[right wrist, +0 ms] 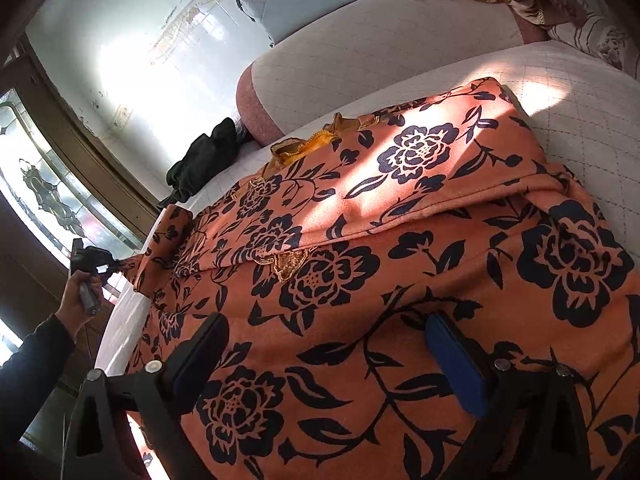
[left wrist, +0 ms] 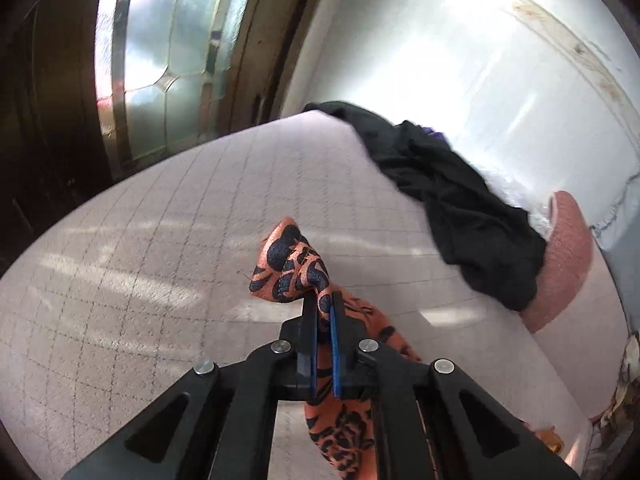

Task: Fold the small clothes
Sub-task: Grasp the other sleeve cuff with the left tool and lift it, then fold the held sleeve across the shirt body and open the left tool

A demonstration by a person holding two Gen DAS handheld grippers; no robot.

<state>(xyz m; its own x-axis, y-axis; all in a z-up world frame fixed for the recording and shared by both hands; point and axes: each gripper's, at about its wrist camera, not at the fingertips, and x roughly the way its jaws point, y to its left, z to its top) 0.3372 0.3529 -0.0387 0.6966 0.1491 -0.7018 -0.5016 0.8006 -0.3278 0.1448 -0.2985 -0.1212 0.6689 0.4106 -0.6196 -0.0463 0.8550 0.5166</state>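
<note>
Fabric, orange with dark blue flowers, is pinched between the closed pads of the left gripper, a corner of the floral garment spread on the quilted bed. The right gripper hovers wide open just above the garment's near part. Beyond lies a black garment.
</note>
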